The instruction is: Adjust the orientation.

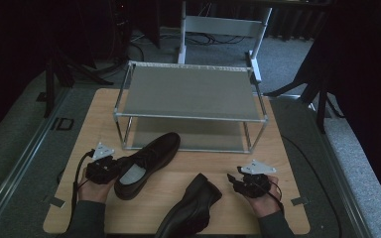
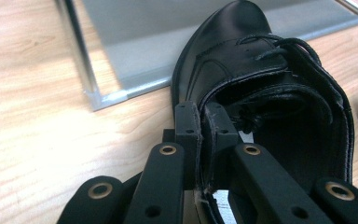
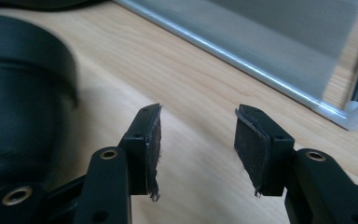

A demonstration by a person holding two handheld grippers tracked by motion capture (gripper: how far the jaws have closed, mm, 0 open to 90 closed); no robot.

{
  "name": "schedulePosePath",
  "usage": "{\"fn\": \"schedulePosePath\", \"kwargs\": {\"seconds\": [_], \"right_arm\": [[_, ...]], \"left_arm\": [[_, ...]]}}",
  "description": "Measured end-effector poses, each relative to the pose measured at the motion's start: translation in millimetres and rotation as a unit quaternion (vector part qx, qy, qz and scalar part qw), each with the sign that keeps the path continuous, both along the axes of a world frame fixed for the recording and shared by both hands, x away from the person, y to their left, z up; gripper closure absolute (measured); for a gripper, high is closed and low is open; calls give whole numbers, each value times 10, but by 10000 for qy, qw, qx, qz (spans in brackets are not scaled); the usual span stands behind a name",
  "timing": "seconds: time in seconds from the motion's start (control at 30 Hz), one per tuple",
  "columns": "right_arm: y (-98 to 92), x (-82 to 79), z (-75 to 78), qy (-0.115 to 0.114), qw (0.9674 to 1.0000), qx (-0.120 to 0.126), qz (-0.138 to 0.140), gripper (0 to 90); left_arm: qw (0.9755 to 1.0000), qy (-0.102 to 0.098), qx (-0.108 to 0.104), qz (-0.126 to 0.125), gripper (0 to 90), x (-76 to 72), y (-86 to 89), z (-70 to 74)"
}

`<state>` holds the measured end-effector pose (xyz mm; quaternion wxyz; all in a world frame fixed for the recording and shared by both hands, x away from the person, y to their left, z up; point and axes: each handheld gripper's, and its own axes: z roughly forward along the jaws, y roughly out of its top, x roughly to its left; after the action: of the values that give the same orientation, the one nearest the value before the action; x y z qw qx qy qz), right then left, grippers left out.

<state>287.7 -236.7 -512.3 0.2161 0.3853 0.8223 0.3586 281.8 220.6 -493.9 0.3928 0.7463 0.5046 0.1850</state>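
Left tool [image 2: 204, 140]: jaws drawn together, clamped on the side wall of a black leather lace-up shoe [image 2: 261, 79] at its opening, one pad outside the collar, one inside. In the high view the left tool [image 1: 110, 167] sits at the heel end of that shoe [image 1: 146, 163], which lies on the wooden worktop [image 1: 79, 129] with its toe pointing toward the rack and reaching just under the rack's front rail.

Right tool [image 3: 198, 140]: jaws standing well apart, nothing between them, bare wood grain under the gap. Pads are dark and rough, frayed at the edges. High view puts the right tool [image 1: 248, 182] just right of the second shoe [image 1: 191, 208], not touching it.

Second shoe: black, same leather look, lying near the front edge of the worktop, toe up toward the middle. Its rounded dark bulk shows blurred at the left in the right gripper view [image 3: 23, 93].

No brand, label or writing readable on shoes or rack.

Materials: shoe leather smooth with a dull shine, stitched seams, thin round laces, pale insole visible. Rack [image 1: 188, 91] is two flat grey shelves on thin shiny metal rods, rectangular, standing at the far half of the worktop. Worktop is light wood-grain board with rounded corners.
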Motion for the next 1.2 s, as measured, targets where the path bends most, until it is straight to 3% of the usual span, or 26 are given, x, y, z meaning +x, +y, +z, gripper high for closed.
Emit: {"fn": "schedulePosePath", "kwargs": {"seconds": [0.17, 0.2, 0.33, 0.47, 0.57, 0.6, 0.7, 0.8, 0.87, 0.93, 1.0, 1.2], "right_arm": [[9, -137, 31, 8, 9996, 64, 265, 483], [21, -215, 38, 2, 9989, 64, 473, 467], [39, -322, 42, -10, 9971, 46, 761, 447], [124, -460, -23, 34, 9909, -268, 1315, 423], [169, -472, -61, 50, 9892, -311, 1430, 412], [216, -462, -91, 71, 9881, -352, 1497, 402], [306, -435, -129, 26, 9856, -431, 1635, 398], [403, -365, -149, -33, 9848, -399, 1692, 413], [460, -310, -153, -57, 9853, -334, 1677, 461], [505, -294, -138, -90, 9836, -231, 1787, 554], [552, -314, -103, -313, 9843, -437, 1683, 634], [557, -280, -4, -556, 9889, -516, 1277, 740]], "left_arm": [[10000, 14, 9, 59, 823, -9, 16, -22], [10000, -43, -9, 64, 735, -22, 23, -21], [9997, -237, -12, 113, 579, -82, 54, 19], [9989, -447, -80, 134, 540, -196, 124, 101], [9984, -536, -128, 99, 533, -265, 153, 113], [9981, -537, -308, 52, 534, -308, 183, 113], [9979, -514, -398, -14, 533, -351, 219, 112], [9979, -508, -391, -45, 508, -398, 261, 107], [9981, -484, -386, -55, 494, -424, 283, 95], [9982, -465, -374, -42, 486, -440, 295, 75], [9982, -458, -383, -67, 485, -451, 302, 55], [9980, -454, -424, -101, 485, -474, 304, 39]]}}
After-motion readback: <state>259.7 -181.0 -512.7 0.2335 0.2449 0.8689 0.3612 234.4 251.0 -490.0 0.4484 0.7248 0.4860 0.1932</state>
